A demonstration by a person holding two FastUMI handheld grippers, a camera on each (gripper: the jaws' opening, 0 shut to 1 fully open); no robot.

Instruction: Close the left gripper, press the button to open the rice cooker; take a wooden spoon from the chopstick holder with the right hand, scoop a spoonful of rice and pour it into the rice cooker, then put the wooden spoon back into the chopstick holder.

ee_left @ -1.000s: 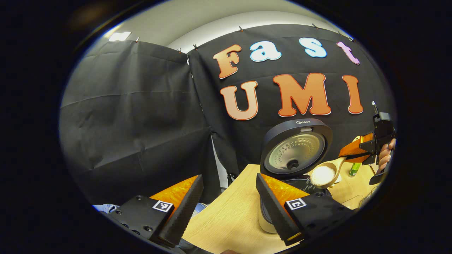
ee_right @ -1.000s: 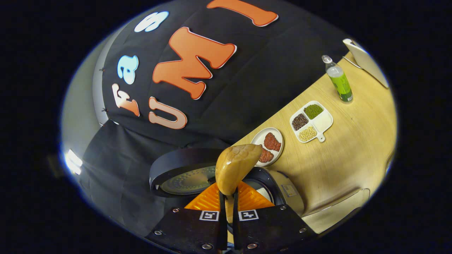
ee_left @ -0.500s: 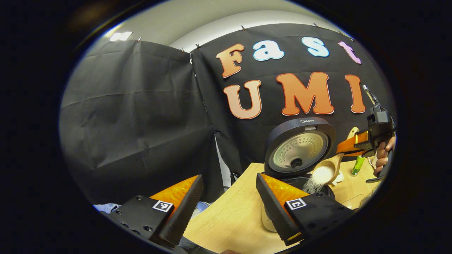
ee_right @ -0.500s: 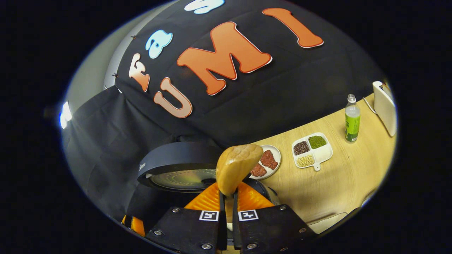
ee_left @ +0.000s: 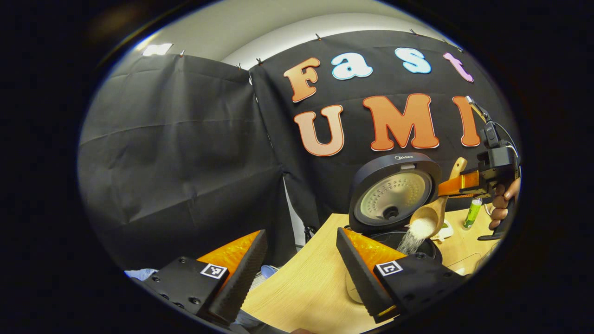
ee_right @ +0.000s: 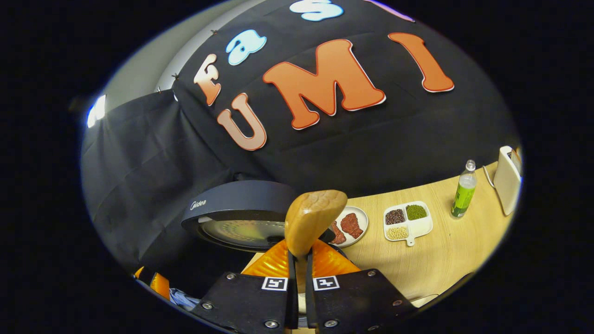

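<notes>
Wooden spoon (ee_left: 429, 218) tipped further, rice (ee_left: 410, 237) falling into rice cooker (ee_left: 394, 195); right hand-held gripper (ee_right: 297, 260) pinching spoon.

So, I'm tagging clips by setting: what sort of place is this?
Likely a staged kitchen booth: black cloth walls, a wooden table with an open rice cooker, and plates of food.

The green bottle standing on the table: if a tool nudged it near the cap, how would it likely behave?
The green bottle stands upright, tall and narrow on a small base, so a high push would probably tip it rather than slide it. Its round body suggests it would then roll across the table. It looks like plastic, so likely light and unlikely to break.
</notes>
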